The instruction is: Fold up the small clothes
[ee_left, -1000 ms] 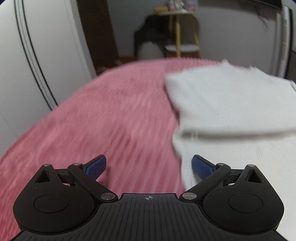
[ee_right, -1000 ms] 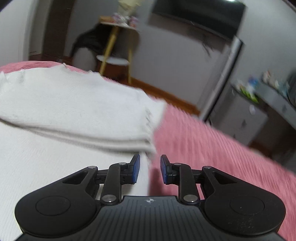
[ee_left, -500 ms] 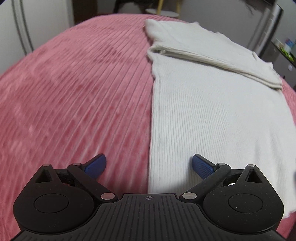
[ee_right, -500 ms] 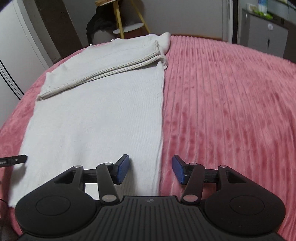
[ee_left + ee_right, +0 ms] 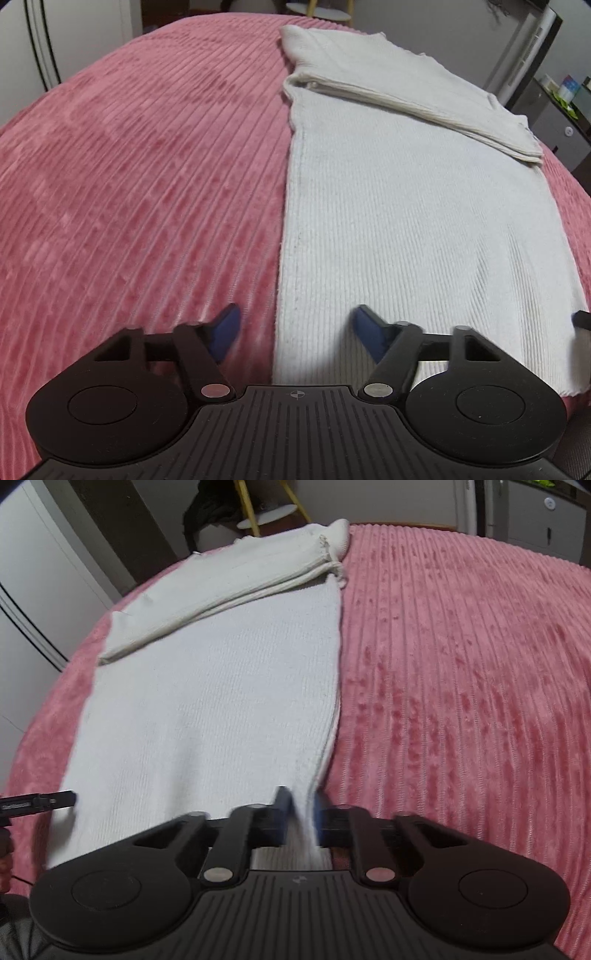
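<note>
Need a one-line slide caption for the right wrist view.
Right claw pinches the near right edge of the white knit garment lying on the pink ribbed bedspread.

Place: we are in a home bedroom.
Bed: pink ribbed bedspread (image 5: 140, 177) spreads under and ahead of our claws.
Far ahead: white wardrobe doors (image 5: 33, 602), yellow-legged side table (image 5: 266, 506).
Far right: grey drawer cabinet (image 5: 546, 513).

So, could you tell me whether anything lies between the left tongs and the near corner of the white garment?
Nothing visible does. The left tongs are open, straddling the left edge of the white garment on the pink bedspread. The right tongs are shut on its other near corner.
</note>
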`<state>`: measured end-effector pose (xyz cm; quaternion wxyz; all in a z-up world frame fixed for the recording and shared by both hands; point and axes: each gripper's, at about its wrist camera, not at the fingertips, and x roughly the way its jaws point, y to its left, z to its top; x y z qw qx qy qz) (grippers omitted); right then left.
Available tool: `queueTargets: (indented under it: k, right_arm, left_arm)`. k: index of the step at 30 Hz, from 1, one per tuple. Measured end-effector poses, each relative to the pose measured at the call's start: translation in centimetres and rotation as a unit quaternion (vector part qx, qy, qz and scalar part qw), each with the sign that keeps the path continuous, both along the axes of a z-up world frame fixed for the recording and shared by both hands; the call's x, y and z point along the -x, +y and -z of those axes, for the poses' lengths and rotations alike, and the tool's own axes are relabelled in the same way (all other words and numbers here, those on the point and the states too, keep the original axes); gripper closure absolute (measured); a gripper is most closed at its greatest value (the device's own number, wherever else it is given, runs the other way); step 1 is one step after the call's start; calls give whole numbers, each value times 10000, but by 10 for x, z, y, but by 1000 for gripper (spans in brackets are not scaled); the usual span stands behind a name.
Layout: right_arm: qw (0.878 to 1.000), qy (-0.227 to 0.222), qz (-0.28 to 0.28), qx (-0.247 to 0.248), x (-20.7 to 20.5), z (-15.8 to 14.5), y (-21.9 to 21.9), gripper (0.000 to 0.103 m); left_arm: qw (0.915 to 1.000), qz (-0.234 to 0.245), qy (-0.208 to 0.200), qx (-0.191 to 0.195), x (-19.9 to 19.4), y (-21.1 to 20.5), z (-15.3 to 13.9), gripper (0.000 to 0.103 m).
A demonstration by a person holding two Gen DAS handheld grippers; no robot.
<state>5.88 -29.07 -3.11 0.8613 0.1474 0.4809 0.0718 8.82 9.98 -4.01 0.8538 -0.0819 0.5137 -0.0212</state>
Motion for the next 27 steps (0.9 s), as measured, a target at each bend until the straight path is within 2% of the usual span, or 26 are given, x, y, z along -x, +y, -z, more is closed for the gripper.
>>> queueTargets:
  k: [1, 3, 5, 9, 11, 12, 14, 15, 16, 17, 18, 21, 27]
  right_arm:
    - [10000, -42, 7, -45, 1, -2, -1, 94]
    - [9997, -89, 6, -223, 4, -3, -4, 93]
    - [9995, -36, 1, -325, 5, -3, -7, 91]
    - [9984, 181, -188, -493, 8, 3, -5, 86]
    - [9981, 245, -294, -477, 10, 5, -2, 86]
    - [9980, 254, -342, -465, 10, 5, -1, 86]
    - [9977, 253, -402, -475, 9, 6, 1, 87]
    - [9977, 265, -417, -474, 8, 7, 2, 92]
    - [9975, 249, -433, -495, 8, 6, 2, 93]
    - [9972, 234, -455, -545, 8, 6, 2, 93]
    - [9968, 228, -462, -618, 7, 5, 2, 93]
    - [9938, 193, -411, -1019, 5, 0, 0, 94]
    - [9816, -38, -79, -1909, -17, -19, -10, 94]
  left_arm:
    - [10000, -10, 14, 53, 0, 2, 0, 46]
    - [9998, -29, 58, 188, 1, 6, -2, 47]
    - [9996, 0, 111, 246, 1, 9, -1, 46]
    - [9985, 297, 309, 331, 3, 7, -2, 34]
    - [9971, 539, 399, 368, 5, 4, -3, 35]
    - [9963, 629, 450, 378, 5, 2, -2, 37]
    - [9965, 677, 459, 169, 5, -1, -2, 49]
    - [9965, 694, 452, 149, 4, -1, -3, 57]
    - [9966, 667, 456, 181, 4, 0, -4, 77]
    - [9962, 657, 490, 292, 2, 2, -6, 88]
    - [9954, 653, 528, 459, 1, 4, -8, 92]
    - [9941, 664, 483, 707, -3, 6, -21, 93]
    - [9866, 386, -52, 1585, -31, 16, -58, 94]
